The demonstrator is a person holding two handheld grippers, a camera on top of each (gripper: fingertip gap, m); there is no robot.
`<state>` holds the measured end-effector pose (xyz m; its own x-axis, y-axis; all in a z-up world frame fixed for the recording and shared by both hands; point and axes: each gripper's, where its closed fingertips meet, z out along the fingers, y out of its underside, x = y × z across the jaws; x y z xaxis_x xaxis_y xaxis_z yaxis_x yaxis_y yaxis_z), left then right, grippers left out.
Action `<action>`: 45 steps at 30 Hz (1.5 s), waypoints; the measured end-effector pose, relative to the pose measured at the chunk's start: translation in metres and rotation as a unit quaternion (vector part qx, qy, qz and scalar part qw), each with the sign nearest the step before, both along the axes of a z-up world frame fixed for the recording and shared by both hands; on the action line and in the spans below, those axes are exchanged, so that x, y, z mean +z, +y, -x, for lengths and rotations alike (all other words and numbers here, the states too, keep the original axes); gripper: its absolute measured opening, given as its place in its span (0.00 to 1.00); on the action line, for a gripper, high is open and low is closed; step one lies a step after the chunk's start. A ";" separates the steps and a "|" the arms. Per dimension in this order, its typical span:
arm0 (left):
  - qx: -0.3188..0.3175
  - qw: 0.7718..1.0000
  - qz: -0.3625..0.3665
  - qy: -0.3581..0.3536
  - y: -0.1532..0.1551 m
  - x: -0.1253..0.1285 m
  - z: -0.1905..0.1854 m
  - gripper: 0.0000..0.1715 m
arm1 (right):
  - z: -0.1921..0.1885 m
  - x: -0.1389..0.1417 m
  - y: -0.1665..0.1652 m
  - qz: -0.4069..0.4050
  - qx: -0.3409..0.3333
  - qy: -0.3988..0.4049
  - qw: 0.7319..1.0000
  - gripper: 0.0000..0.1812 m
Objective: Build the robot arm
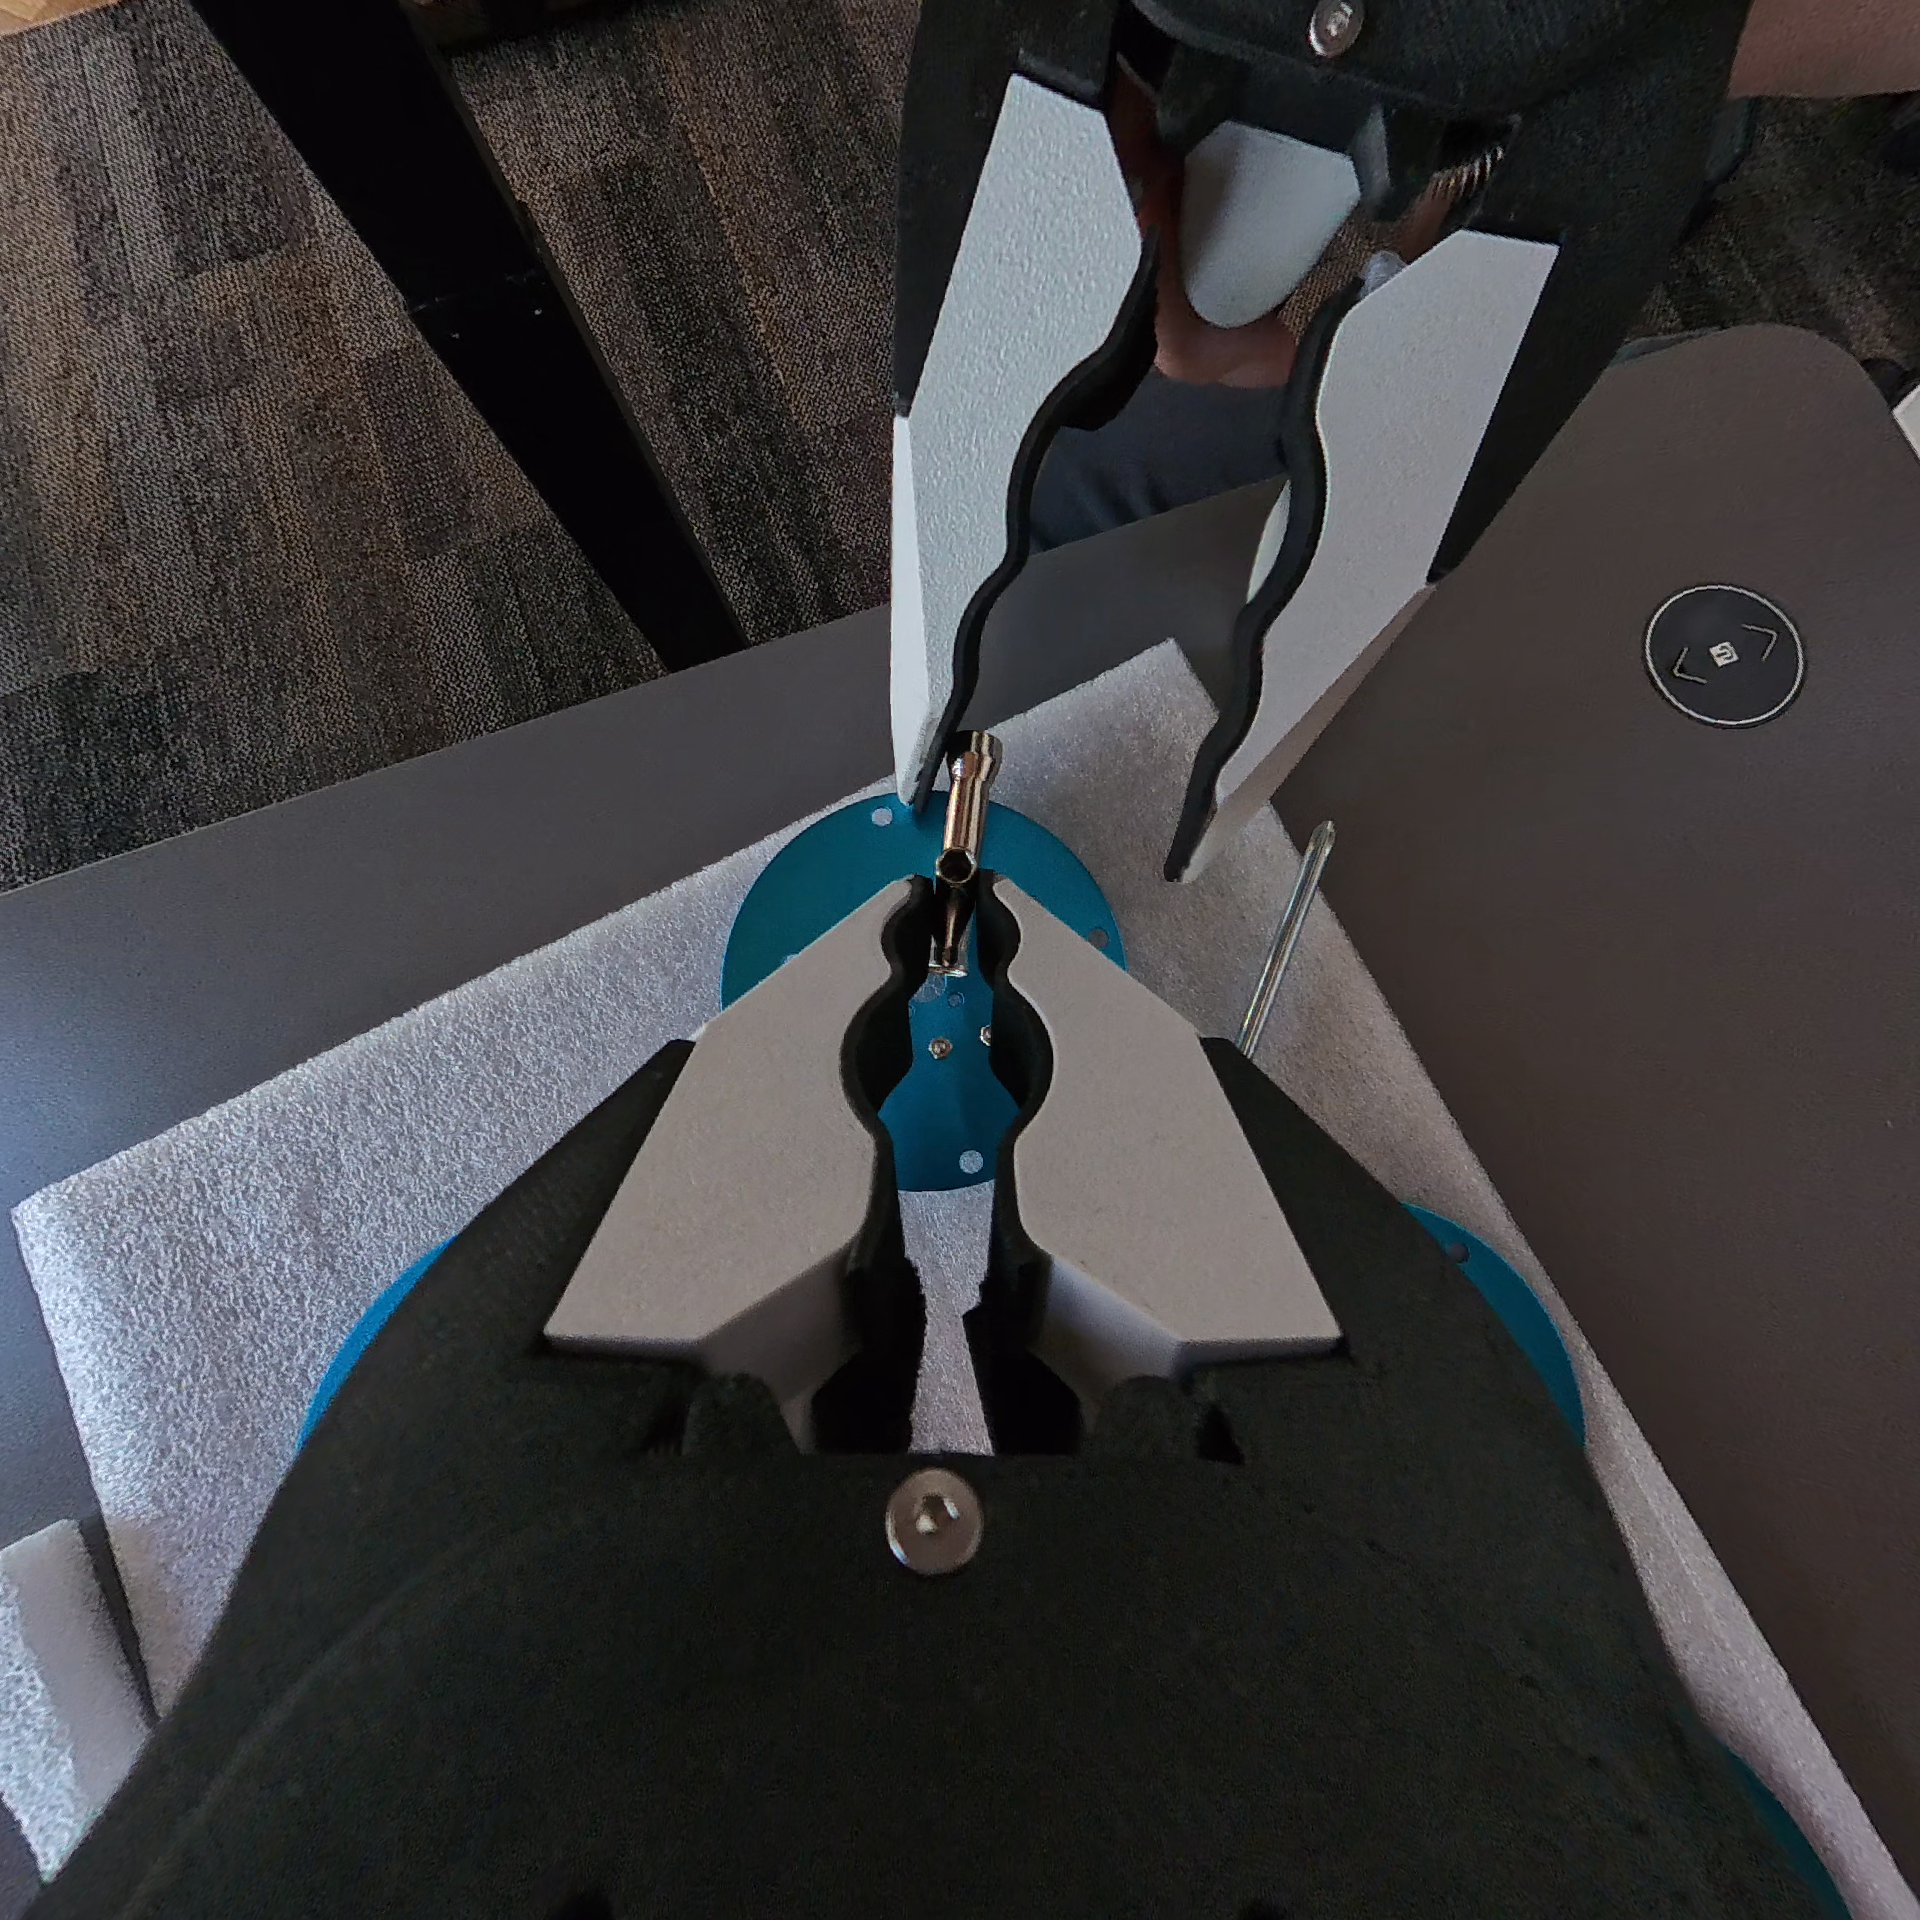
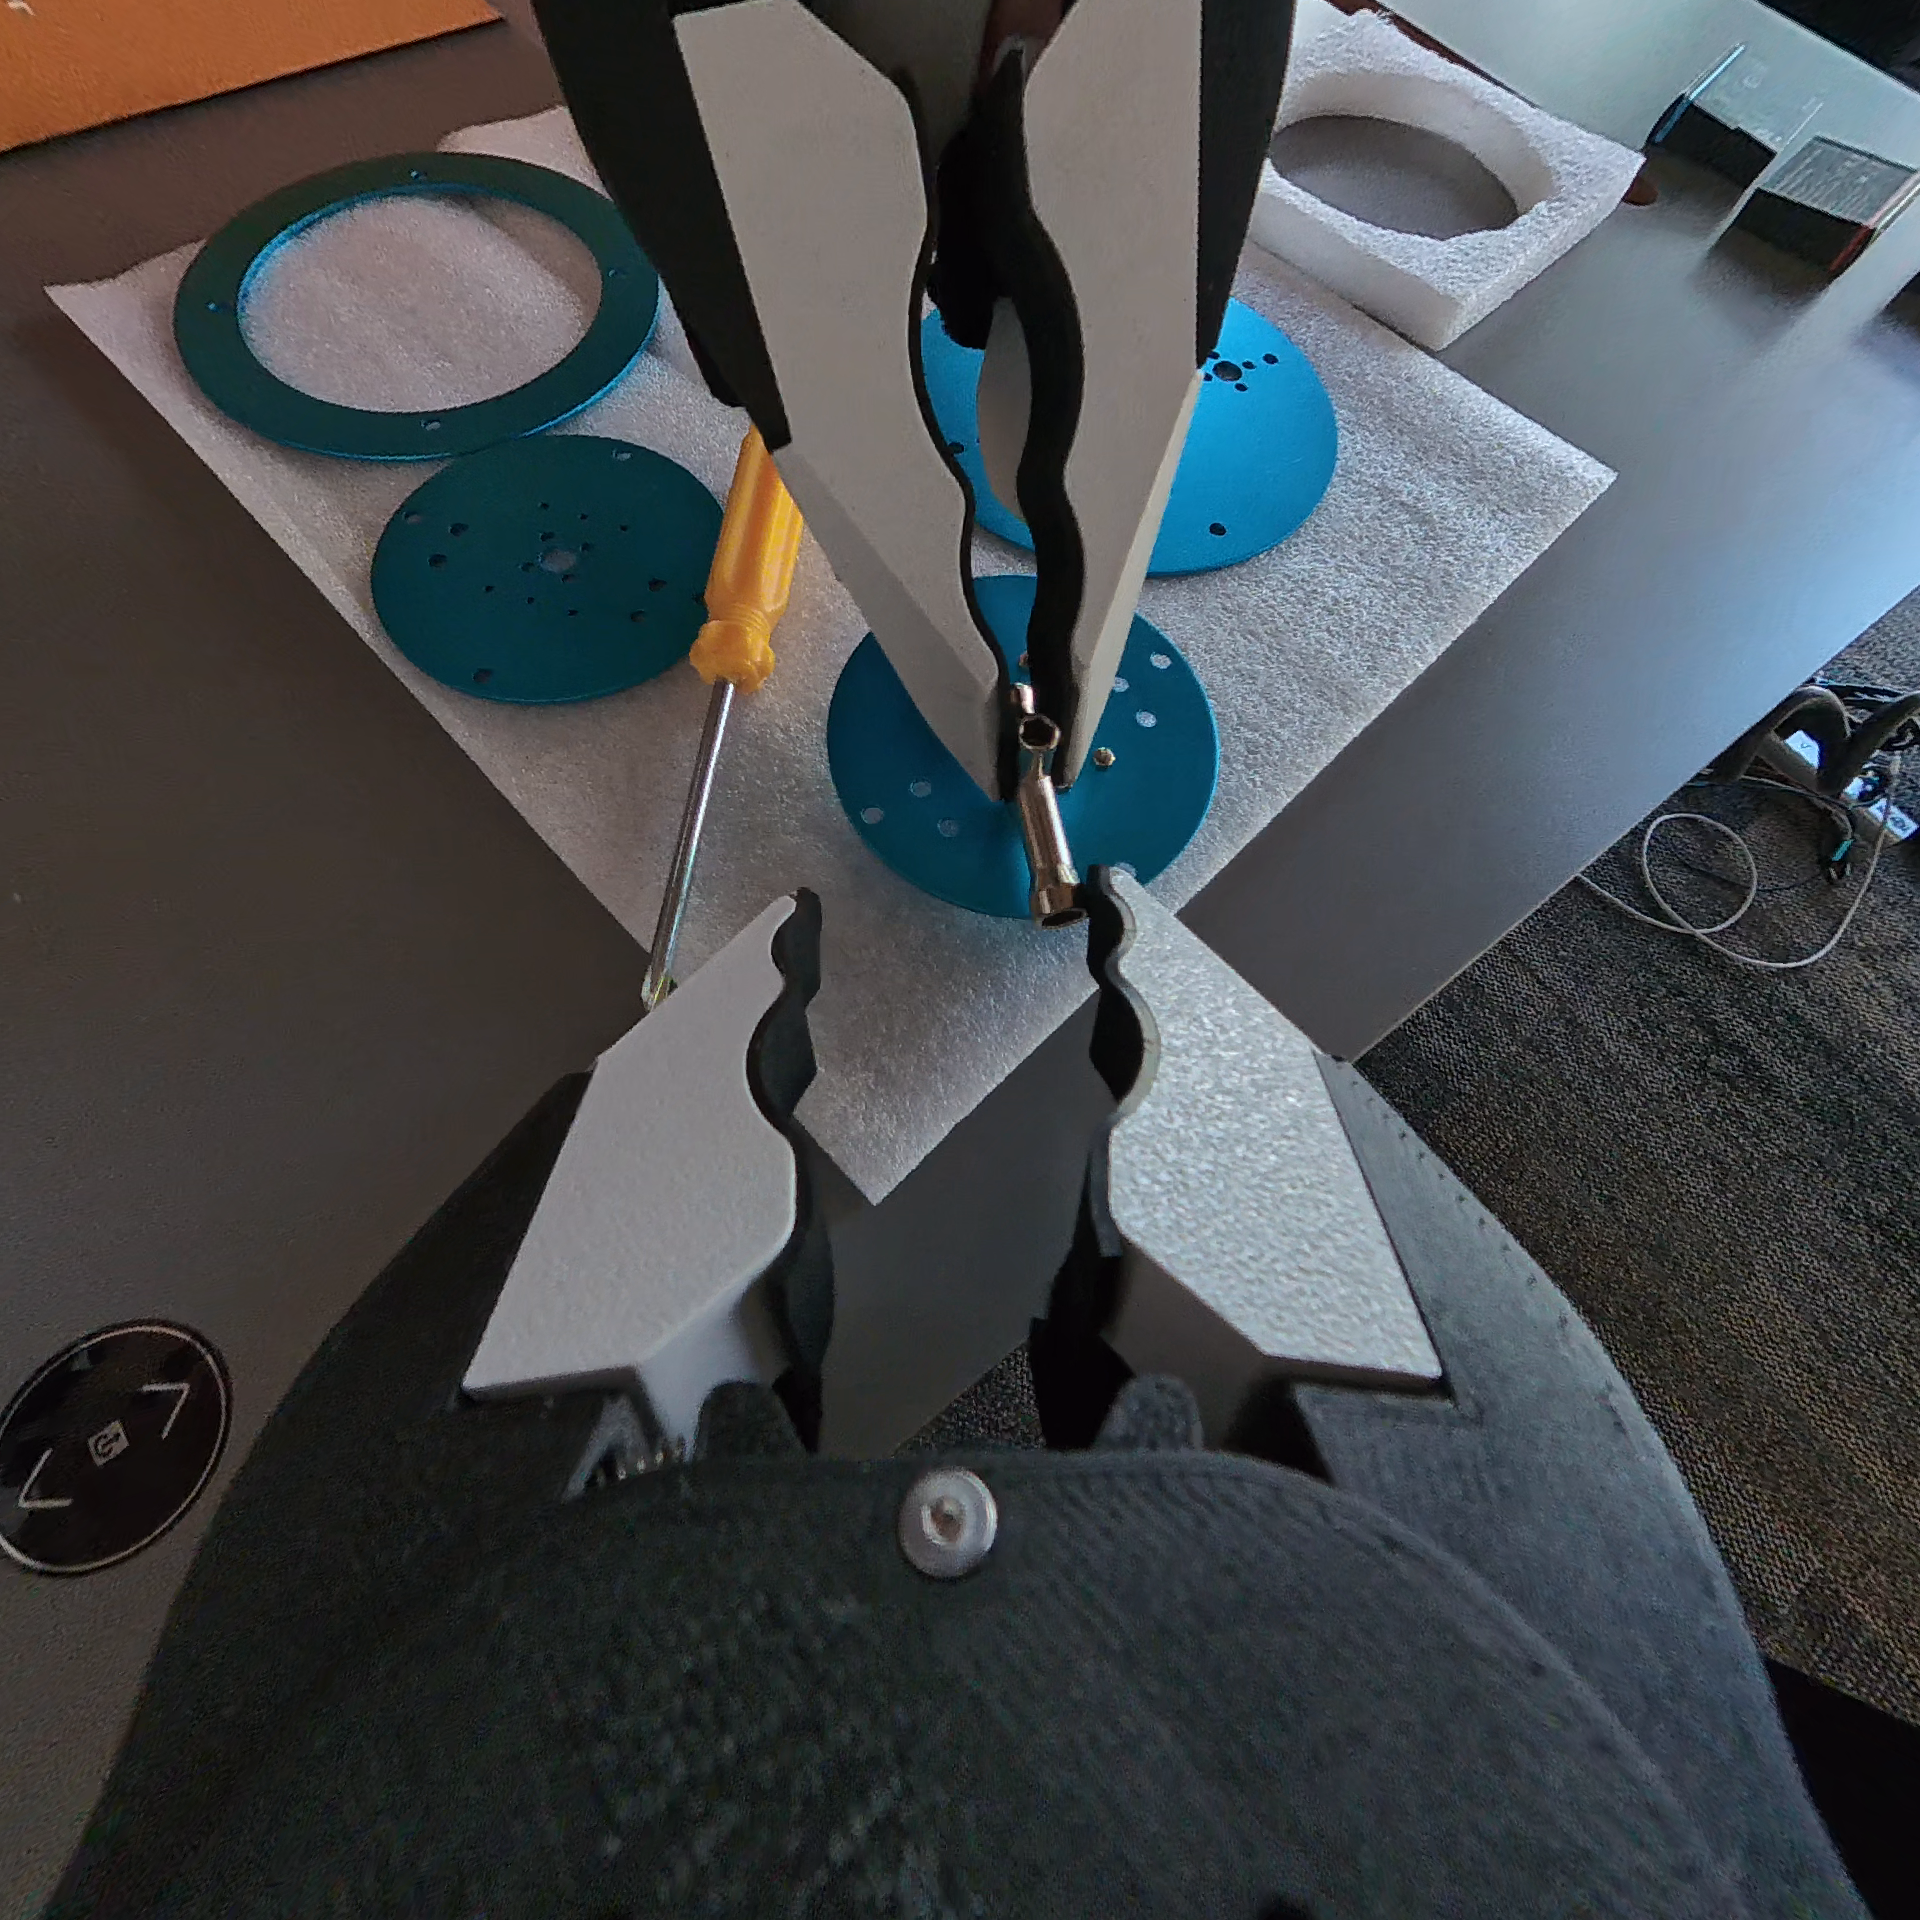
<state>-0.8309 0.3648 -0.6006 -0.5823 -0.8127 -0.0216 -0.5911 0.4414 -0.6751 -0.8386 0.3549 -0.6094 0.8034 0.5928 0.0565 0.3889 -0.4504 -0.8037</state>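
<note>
My left gripper (image 1: pixel 958 894) is shut on a small silver socket wrench (image 1: pixel 961 831), gripped at mid-length and held just above a blue perforated disc (image 1: pixel 790 914). My right gripper (image 2: pixel 951 894) is open and faces it. The wrench's free end (image 2: pixel 1044 831) sits between the right jaws, close against one fingertip (image 2: pixel 1107 894). The left gripper (image 2: pixel 1034 779) comes in from above in the right wrist view, over the disc (image 2: pixel 894 727). The right gripper (image 1: pixel 1049 831) shows at the top of the left wrist view. A small nut (image 2: pixel 1104 756) lies on the disc.
A white foam sheet (image 2: pixel 935 1039) on the dark table holds a yellow-handled screwdriver (image 2: pixel 753 561), a blue ring (image 2: pixel 213 312) and two more blue discs (image 2: pixel 499 623) (image 2: pixel 1268 447). A foam block with a round cutout (image 2: pixel 1538 239) lies behind. The table edge and the carpet with cables (image 2: pixel 1714 883) are at the right. The grippers are tip to tip, or close to it.
</note>
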 end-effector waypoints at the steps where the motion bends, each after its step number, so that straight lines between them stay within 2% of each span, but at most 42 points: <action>1: 0.001 1.000 -0.001 0.000 0.000 0.000 0.000 0.04 | 0.000 0.000 0.000 0.000 0.001 0.000 1.000 0.29; 7: 0.001 1.000 -0.006 0.002 0.000 0.000 0.000 0.04 | 0.002 -0.002 -0.001 -0.004 -0.003 -0.023 1.000 0.32; 15: -0.001 1.000 -0.008 0.004 0.001 -0.001 0.002 0.04 | 0.008 -0.002 -0.002 0.005 -0.051 -0.018 0.999 0.33; 23: 0.019 1.000 0.005 -0.005 0.002 0.002 0.000 0.04 | 0.004 0.001 0.002 -0.006 -0.041 -0.034 0.999 0.34; 29: 0.052 0.998 0.020 -0.029 0.019 0.020 0.007 0.04 | 0.010 0.020 0.018 -0.025 -0.015 -0.049 0.998 0.34; 34: 0.081 0.996 0.021 -0.014 0.035 0.010 0.017 0.04 | 0.020 0.009 0.031 -0.004 0.012 -0.067 0.998 0.37; 45: 0.080 0.996 0.034 -0.012 0.034 0.002 0.015 0.04 | 0.017 0.003 0.031 0.006 0.010 -0.069 0.998 0.36</action>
